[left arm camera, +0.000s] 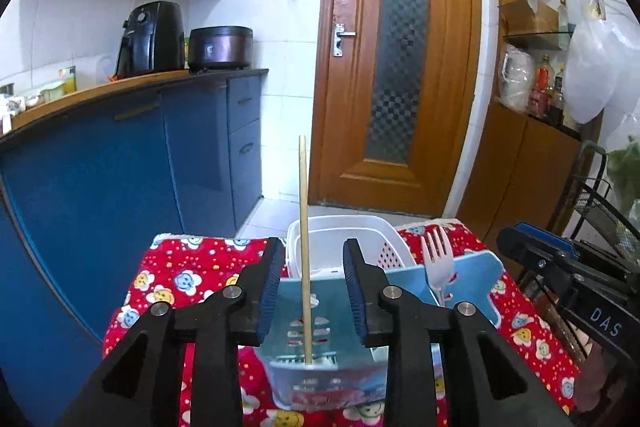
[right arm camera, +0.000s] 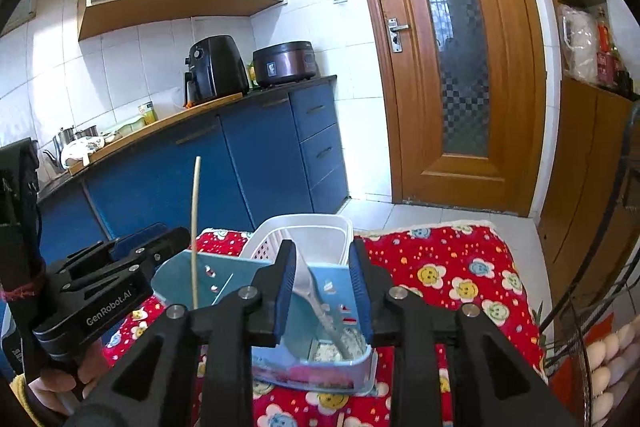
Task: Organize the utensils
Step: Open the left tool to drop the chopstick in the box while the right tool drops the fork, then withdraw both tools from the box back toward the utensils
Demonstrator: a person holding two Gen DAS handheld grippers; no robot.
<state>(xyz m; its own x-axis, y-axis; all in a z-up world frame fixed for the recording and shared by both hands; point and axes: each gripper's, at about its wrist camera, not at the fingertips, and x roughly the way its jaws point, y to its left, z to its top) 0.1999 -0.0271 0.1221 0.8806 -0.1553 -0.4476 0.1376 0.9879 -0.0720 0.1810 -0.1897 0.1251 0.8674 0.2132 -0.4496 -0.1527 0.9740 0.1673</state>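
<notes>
A light blue utensil holder (left arm camera: 320, 331) with two compartments stands on the red flowered cloth (left arm camera: 180, 279). A wooden chopstick (left arm camera: 305, 247) stands upright in its left compartment, between the open jaws of my left gripper (left arm camera: 312, 291) without touching them. A white plastic fork (left arm camera: 438, 263) stands in the right compartment. In the right wrist view the fork (right arm camera: 320, 301) leans between the open jaws of my right gripper (right arm camera: 322, 291), close to the left pad; the holder (right arm camera: 240, 279) and chopstick (right arm camera: 195, 231) show there too.
A white perforated basket (left arm camera: 384, 239) sits behind the holder. Blue cabinets (left arm camera: 120, 167) stand at left, a wooden door (left arm camera: 400, 67) beyond. A black wire rack (left arm camera: 600, 211) stands at right, with eggs (right arm camera: 604, 371) in it. My left gripper's body (right arm camera: 100, 291) is at left.
</notes>
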